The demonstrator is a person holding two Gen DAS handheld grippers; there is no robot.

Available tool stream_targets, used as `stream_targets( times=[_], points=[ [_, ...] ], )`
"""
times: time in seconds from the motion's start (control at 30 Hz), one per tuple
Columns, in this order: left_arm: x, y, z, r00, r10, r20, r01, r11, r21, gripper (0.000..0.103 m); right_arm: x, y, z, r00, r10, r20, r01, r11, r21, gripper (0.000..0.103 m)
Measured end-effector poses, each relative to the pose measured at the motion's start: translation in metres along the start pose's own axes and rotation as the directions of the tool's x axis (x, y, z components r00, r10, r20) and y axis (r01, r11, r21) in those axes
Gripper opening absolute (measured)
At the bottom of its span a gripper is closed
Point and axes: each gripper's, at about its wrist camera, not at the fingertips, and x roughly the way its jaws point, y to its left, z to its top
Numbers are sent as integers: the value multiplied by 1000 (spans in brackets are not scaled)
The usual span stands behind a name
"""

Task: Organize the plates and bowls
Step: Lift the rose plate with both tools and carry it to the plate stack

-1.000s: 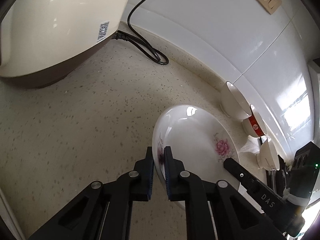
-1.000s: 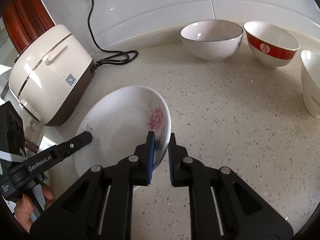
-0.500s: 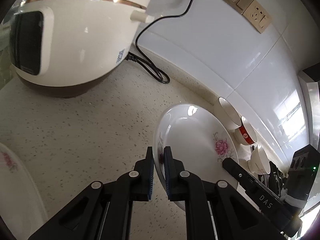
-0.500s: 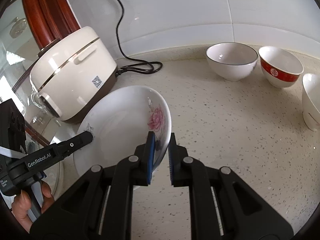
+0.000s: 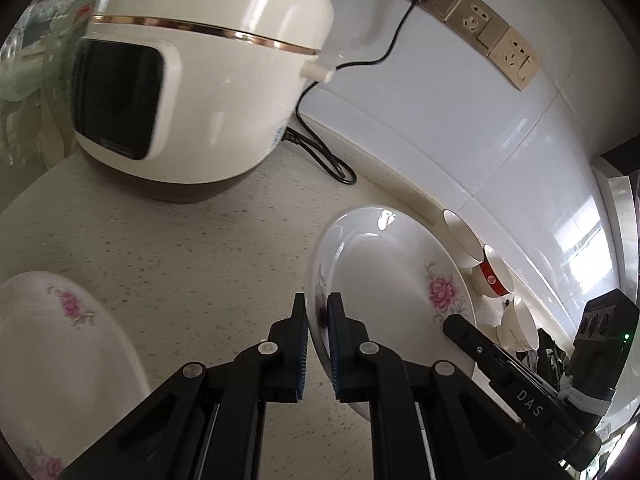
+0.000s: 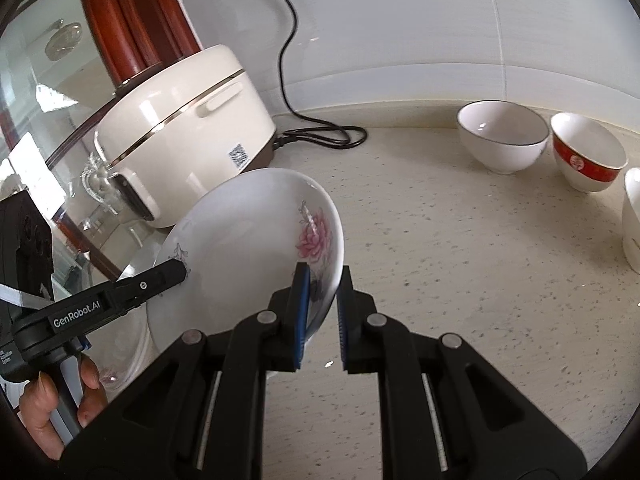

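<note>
The speckled tabletop (image 6: 460, 280) carries the whole job, with a cream rice cooker (image 5: 200, 80) at its far left end, plugged in by a black cord (image 6: 320, 136); none of that is part of the sorting. Largest of the task's things is the flowered plate (image 5: 380, 280), held tilted clear of the tabletop between the two tools; a second flowered plate (image 5: 52, 352) lies flat at the near left, and I judge it the likely place for the held one, though the plates are not yet stacked. Along the back wall the bowls stand apart from the plates: a white bowl (image 6: 502, 136), just beside it a red-banded bowl (image 6: 586, 156), and a third white bowl (image 6: 632, 216) cut by the frame edge; they sit near one another but each on its own, so nesting them looks still to do.

The left tool (image 5: 318, 312) is clamped on the plate's near rim, pads either side of it; the right tool (image 6: 322, 284) grips the opposite rim by the pink flower the same way. By this showing the task is early to middling: one plate set down, one in transit, three bowls unstacked.
</note>
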Motion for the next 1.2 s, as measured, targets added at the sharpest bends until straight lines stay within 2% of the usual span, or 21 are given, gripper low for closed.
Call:
stream_targets(
  times=[0.23,0.63,1.2],
  points=[
    [-14,16,-5,1000,19,12,-19,999,-33,9,2,15,-7,999,38,-17,-38,999,-32,16],
    [-48,46,-7,995,96,37,-92,992,-91,9,11,51,-18,988,129,-78,-136,986,-91,17],
    [-90,104,-12,986,162,46,-152,971,-182,10,31,118,-31,968,181,-173,-207,967,-148,17]
  ],
)
